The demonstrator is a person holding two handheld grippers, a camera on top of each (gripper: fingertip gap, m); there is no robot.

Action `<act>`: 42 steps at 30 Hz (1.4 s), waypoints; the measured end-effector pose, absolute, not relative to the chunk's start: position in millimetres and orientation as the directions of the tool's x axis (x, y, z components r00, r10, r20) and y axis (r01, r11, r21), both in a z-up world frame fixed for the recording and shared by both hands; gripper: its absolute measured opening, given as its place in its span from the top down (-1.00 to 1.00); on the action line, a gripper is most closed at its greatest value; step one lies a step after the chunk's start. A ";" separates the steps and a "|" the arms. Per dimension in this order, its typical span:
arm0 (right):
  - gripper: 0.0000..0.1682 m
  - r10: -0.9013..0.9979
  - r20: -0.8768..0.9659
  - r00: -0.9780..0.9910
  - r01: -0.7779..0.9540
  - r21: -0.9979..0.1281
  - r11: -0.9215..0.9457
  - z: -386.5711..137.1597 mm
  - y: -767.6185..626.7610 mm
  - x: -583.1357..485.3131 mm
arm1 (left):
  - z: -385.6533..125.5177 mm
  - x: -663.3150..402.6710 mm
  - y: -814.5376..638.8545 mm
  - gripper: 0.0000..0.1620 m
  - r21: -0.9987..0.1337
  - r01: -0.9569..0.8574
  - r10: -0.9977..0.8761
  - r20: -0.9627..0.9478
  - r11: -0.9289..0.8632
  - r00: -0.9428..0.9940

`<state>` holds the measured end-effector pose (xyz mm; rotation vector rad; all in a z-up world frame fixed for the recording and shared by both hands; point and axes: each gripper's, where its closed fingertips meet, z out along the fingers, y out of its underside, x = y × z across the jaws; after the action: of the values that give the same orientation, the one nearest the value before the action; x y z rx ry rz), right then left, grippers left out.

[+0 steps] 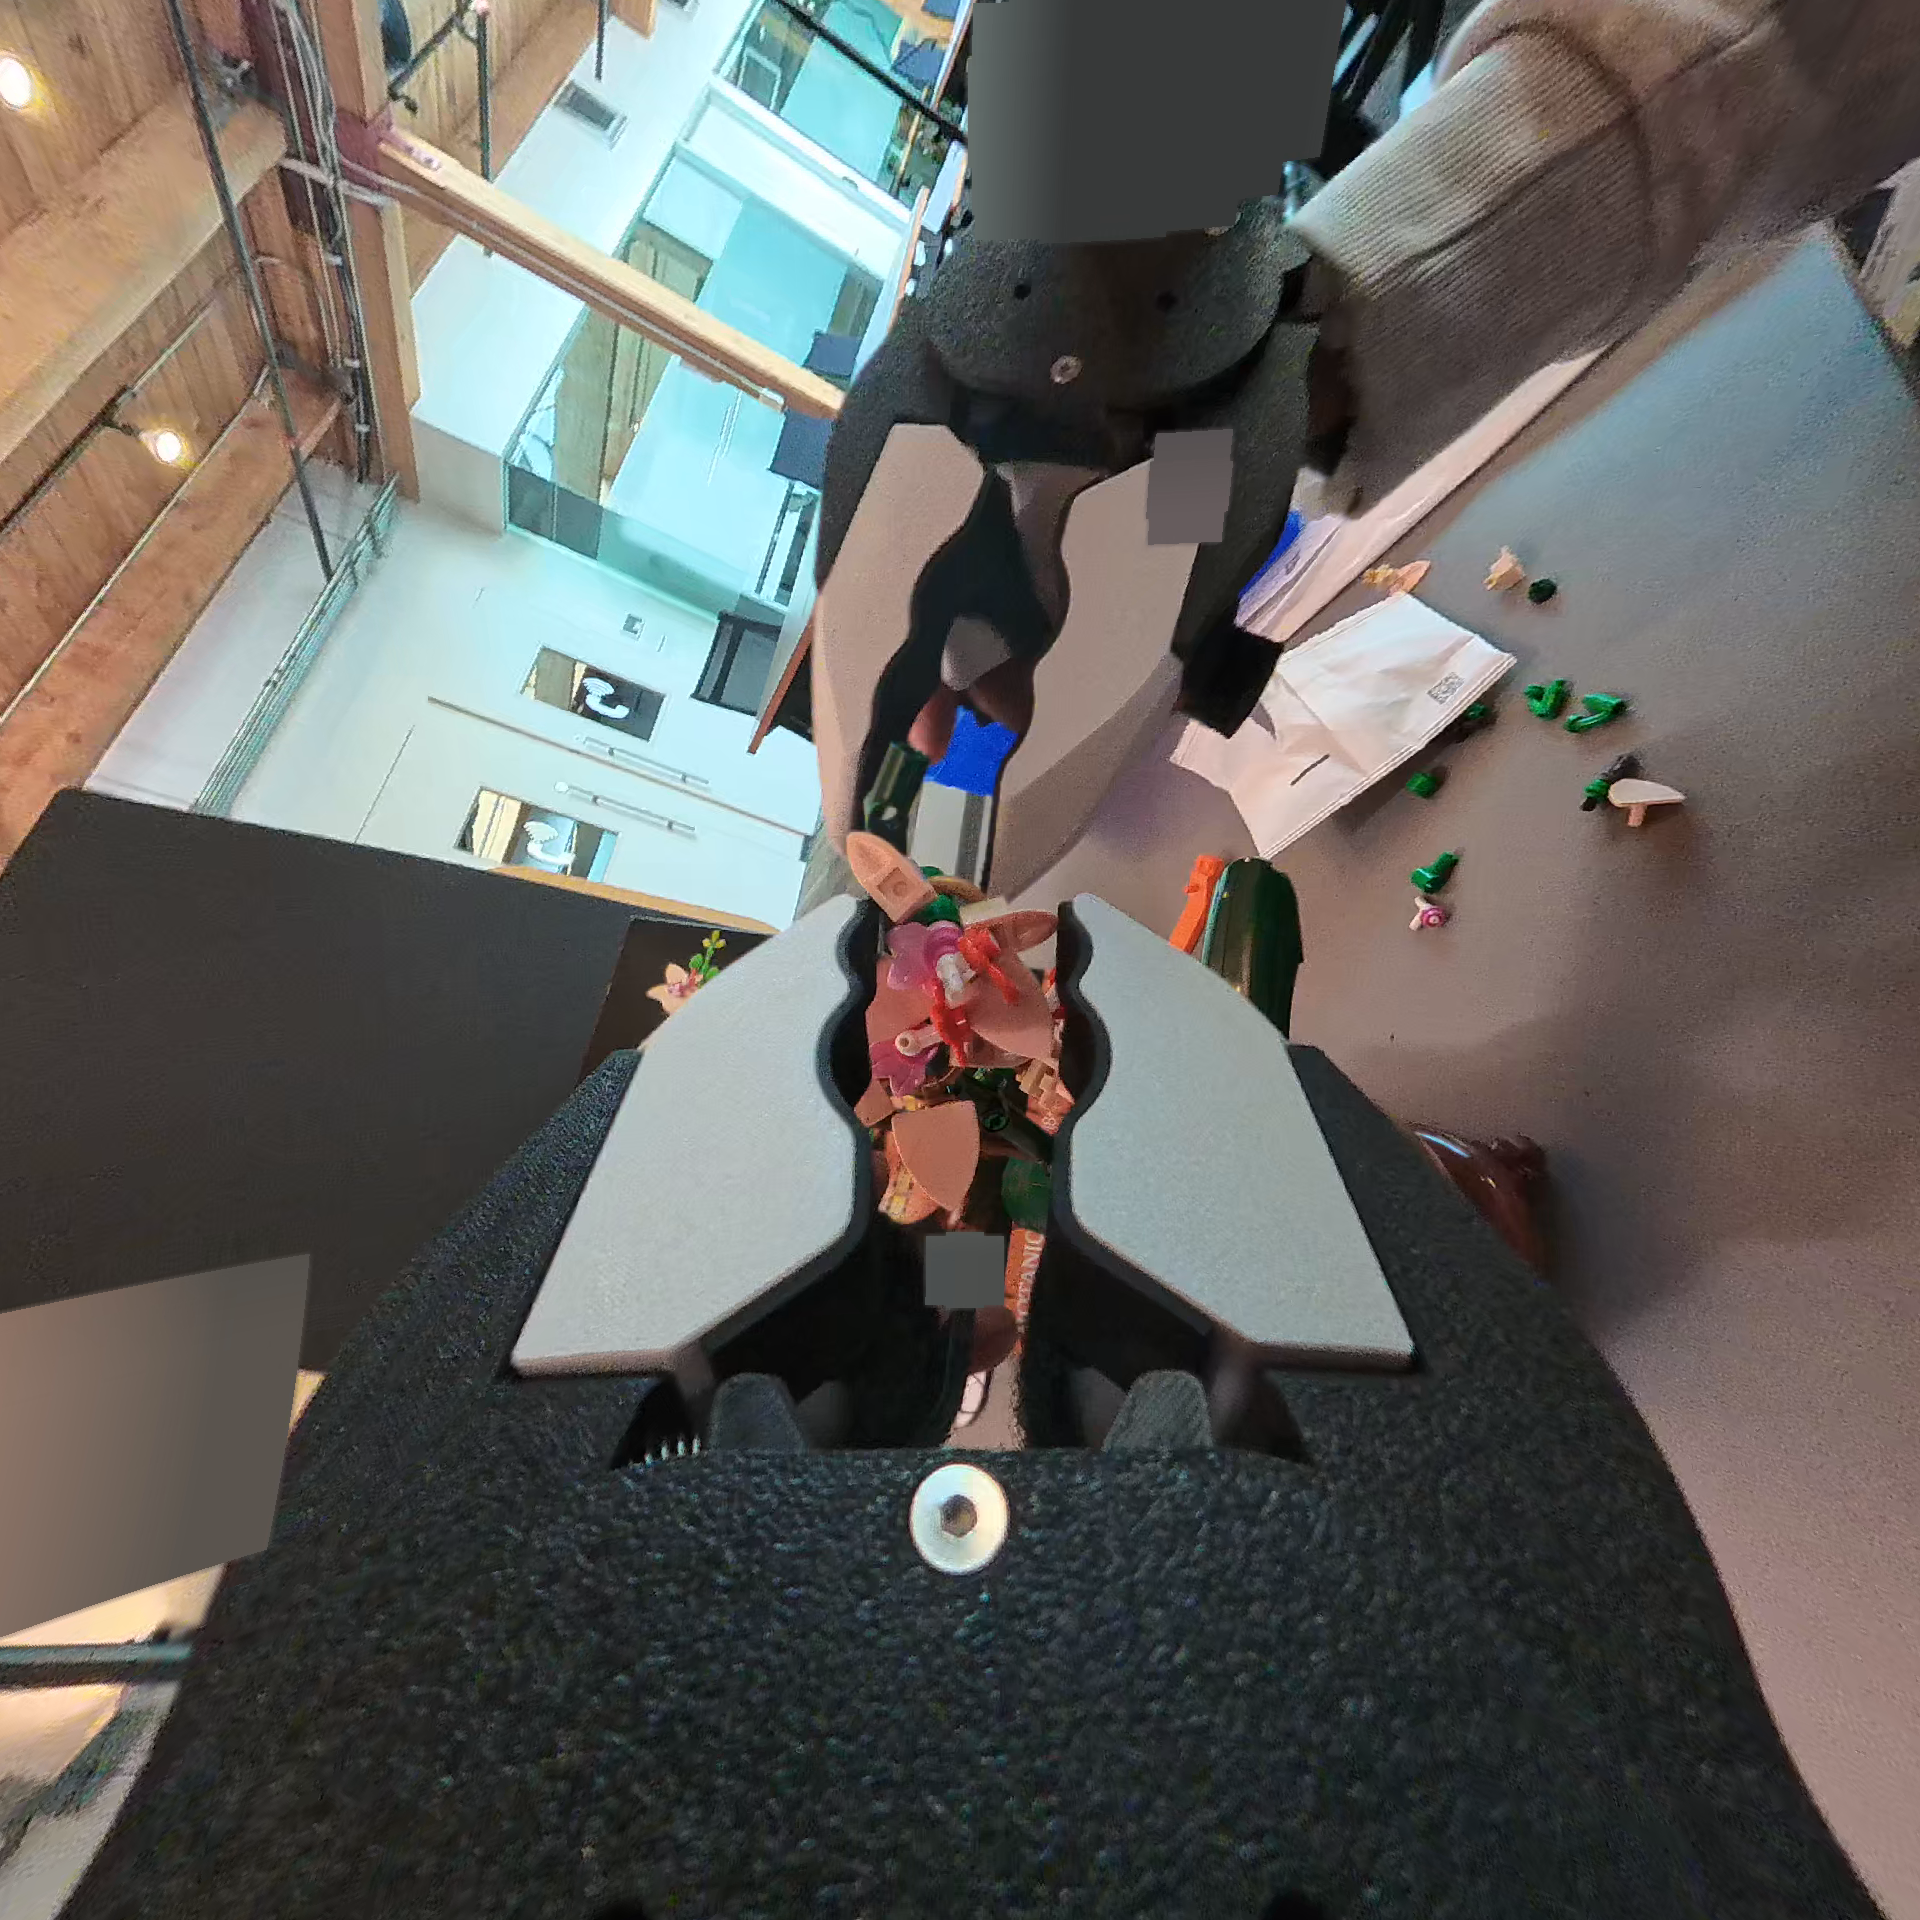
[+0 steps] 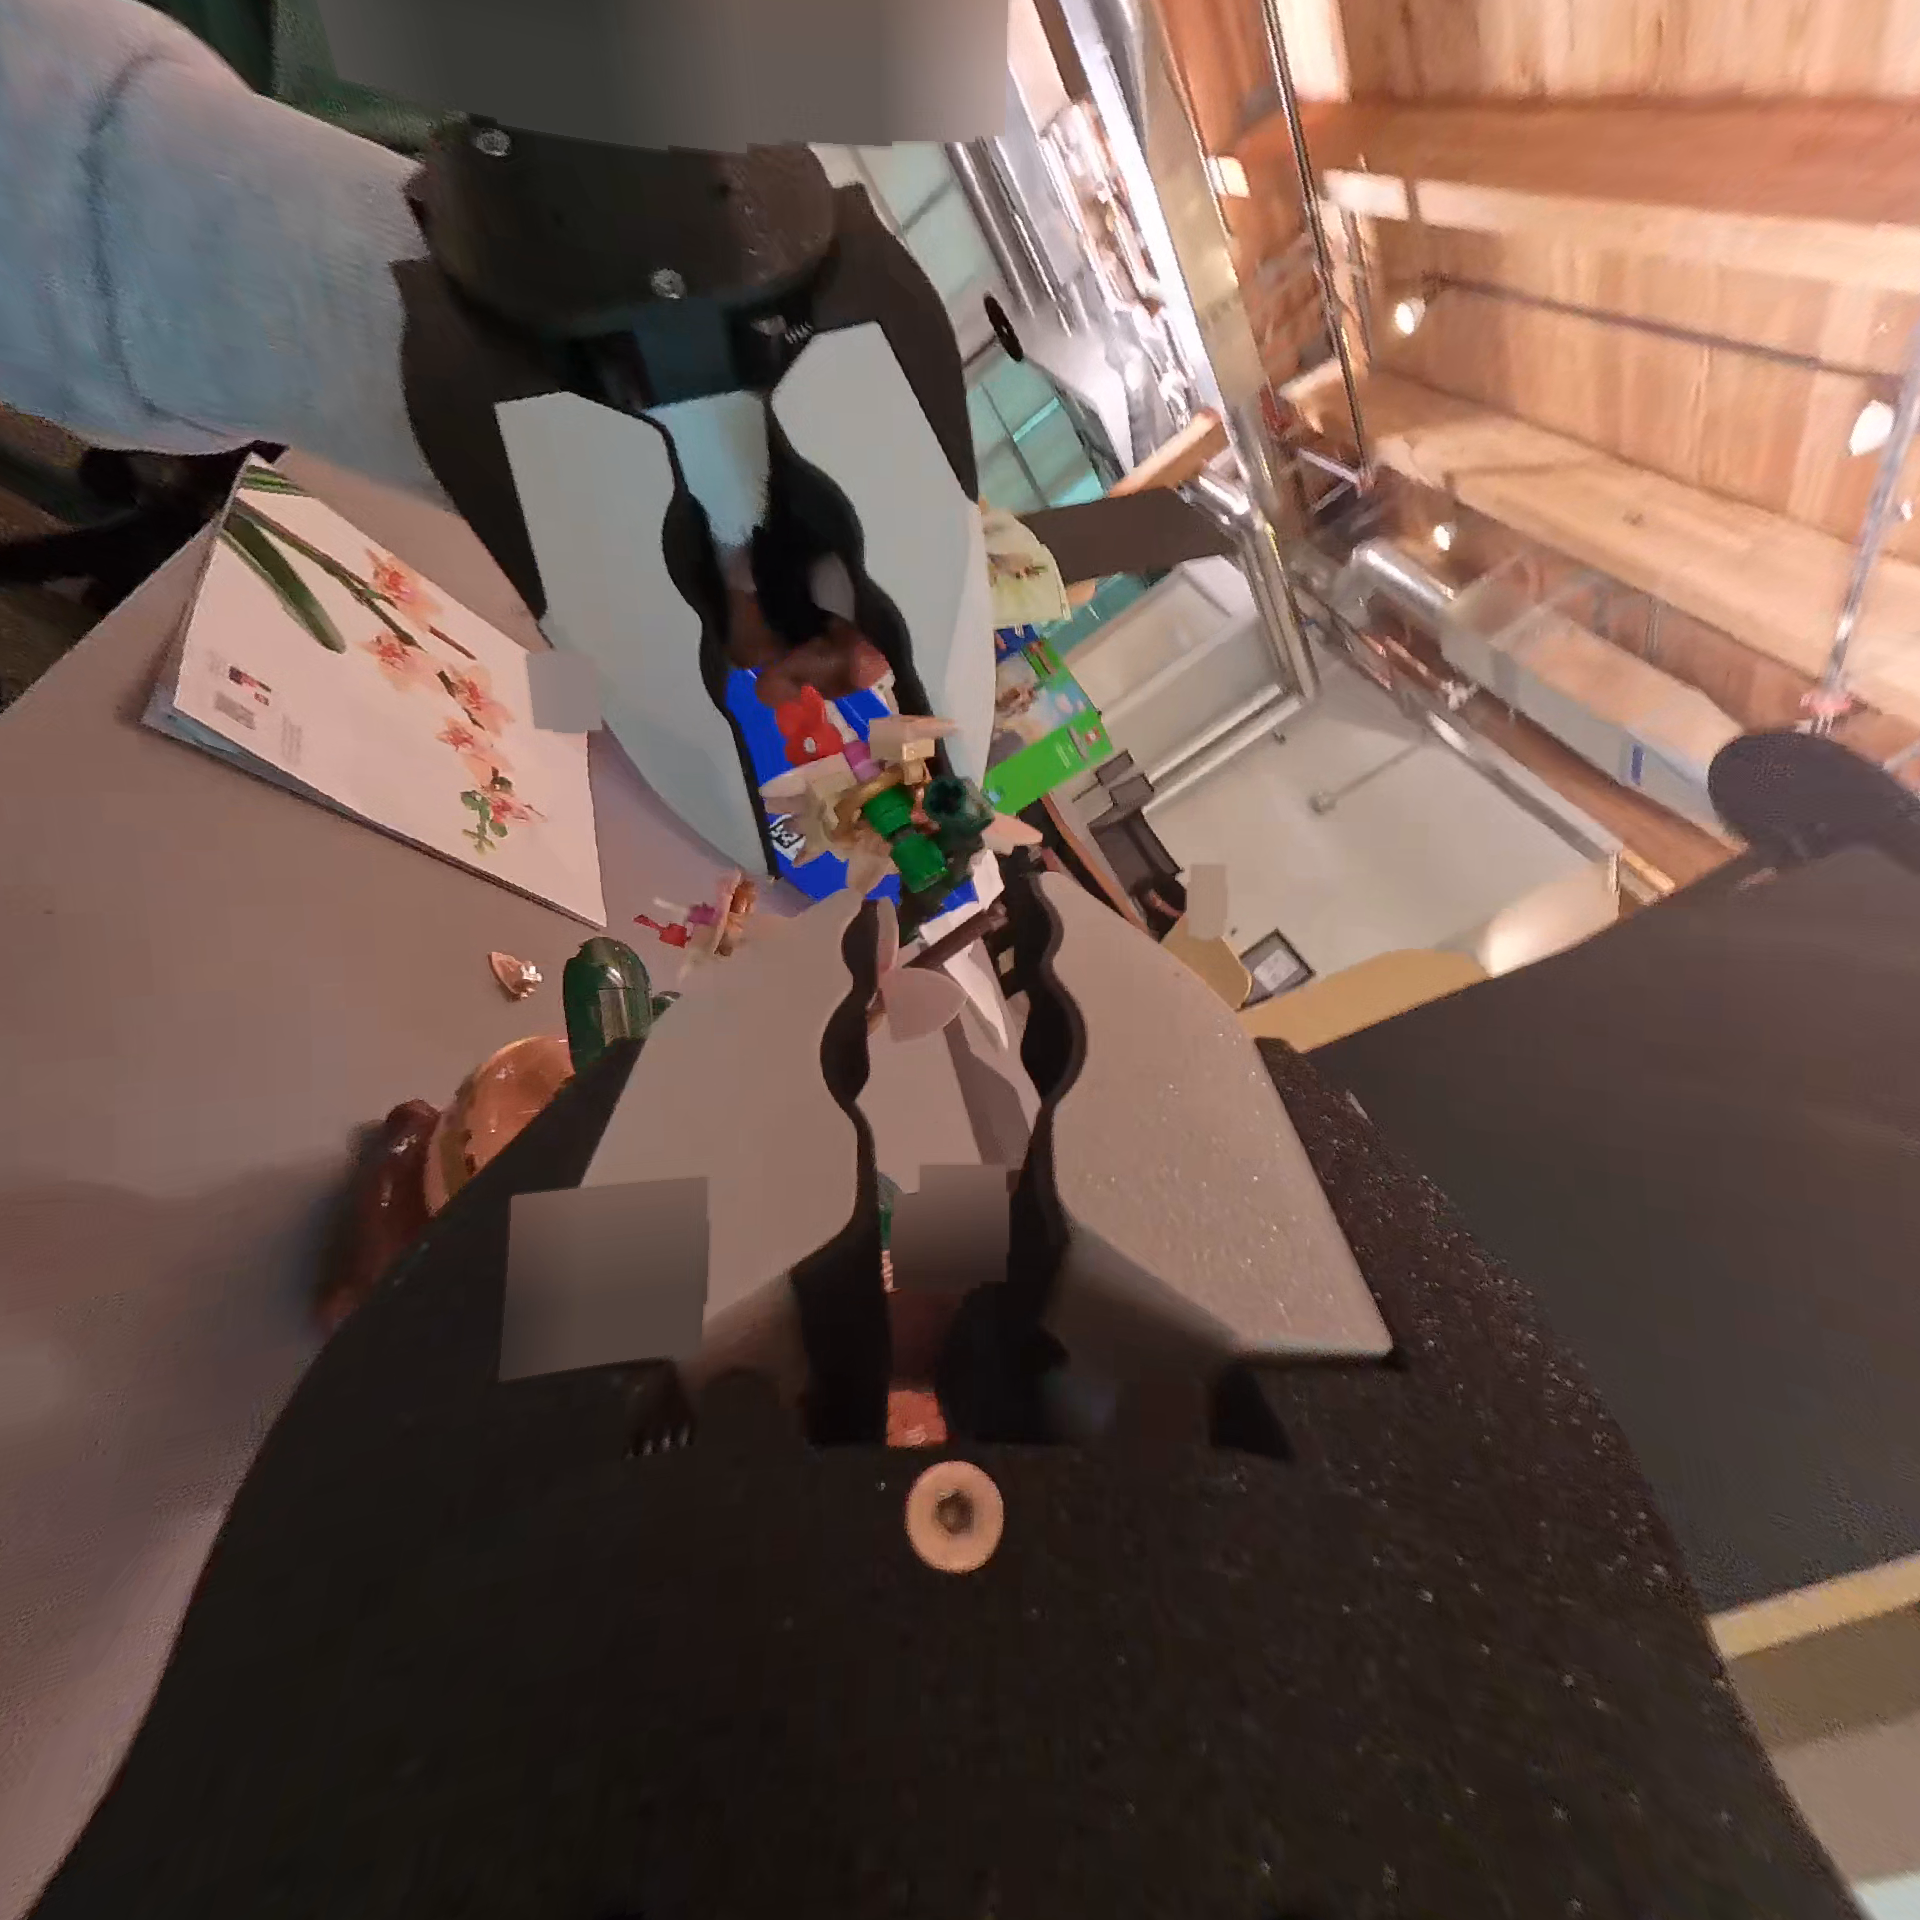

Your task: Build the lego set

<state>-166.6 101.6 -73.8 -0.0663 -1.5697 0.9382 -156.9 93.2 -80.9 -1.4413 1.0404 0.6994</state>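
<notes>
Two grey-fingered grippers meet tip to tip: the left gripper (image 1: pixel 961 914) narrowly parted around a pink-petalled, red-centred brick flower cluster (image 1: pixel 956 1039), the right gripper (image 2: pixel 940 914) narrowly parted around its green stem (image 2: pixel 914 831); whether either touches it, I cannot tell.

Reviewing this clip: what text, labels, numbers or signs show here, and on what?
I do not quote writing; these bear it:
White paper bag: printed code square, too small.
White booklet with flower pictures: small print, blurred.
Orange printed strip, low in left wrist view: partly hidden.
Green cardboard box: blurred.
</notes>
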 end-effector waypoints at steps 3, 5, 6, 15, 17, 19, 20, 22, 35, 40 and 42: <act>0.62 0.412 0.890 -0.194 -0.506 -0.450 0.735 -69.4 99.5 -169.1 | -81.1 -156.6 92.3 0.60 -0.434 -0.897 -0.211 -0.887 0.082 0.410; 0.62 0.315 0.934 -0.171 -0.525 -0.357 0.773 -69.1 96.6 -171.2 | -81.4 -155.2 91.8 0.61 -0.431 -0.897 -0.212 -0.890 0.098 0.404; 0.62 0.275 0.946 -0.174 -0.535 -0.325 0.780 -70.0 94.1 -172.1 | -81.2 -155.2 91.9 0.61 -0.426 -0.899 -0.206 -0.893 0.104 0.400; 0.77 0.113 0.975 -0.190 -0.577 -0.204 0.791 -68.7 82.3 -176.7 | -79.3 -156.9 89.0 0.64 -0.457 -0.876 -0.197 -0.883 0.156 0.426; 0.79 0.078 0.973 -0.219 -0.571 -0.193 0.798 -69.6 81.2 -177.3 | -80.1 -157.3 87.7 0.64 -0.459 -0.875 -0.203 -0.882 0.157 0.426; 0.81 0.068 0.955 -0.289 -0.545 -0.223 0.808 -71.1 81.9 -177.4 | -80.7 -157.1 87.5 0.65 -0.465 -0.873 -0.203 -0.878 0.147 0.434; 0.81 0.053 0.954 -0.296 -0.536 -0.211 0.818 -71.6 82.5 -177.5 | -80.8 -157.0 87.6 0.65 -0.469 -0.872 -0.204 -0.875 0.140 0.438; 0.81 0.015 0.963 -0.271 -0.516 -0.159 0.842 -72.1 83.9 -178.6 | -81.0 -157.8 87.9 0.66 -0.483 -0.865 -0.201 -0.868 0.131 0.454; 0.82 0.055 0.969 -0.241 -0.472 -0.166 0.866 -74.8 93.2 -185.6 | -80.0 -169.0 90.4 0.64 -0.507 -0.859 -0.079 -0.861 0.069 0.502; 0.81 0.054 0.970 -0.235 -0.471 -0.162 0.867 -74.7 92.1 -186.7 | -76.1 -172.9 92.1 0.71 -0.337 -0.941 0.008 -0.941 -0.022 0.337; 0.82 0.065 0.969 -0.240 -0.462 -0.173 0.870 -74.3 93.6 -187.5 | -76.9 -170.7 91.2 0.79 -0.344 -0.939 -0.009 -0.939 -0.020 0.344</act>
<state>-187.5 93.6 -74.3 0.3039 -1.7518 0.5063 -170.7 91.2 -76.9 -1.3776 0.9466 0.9533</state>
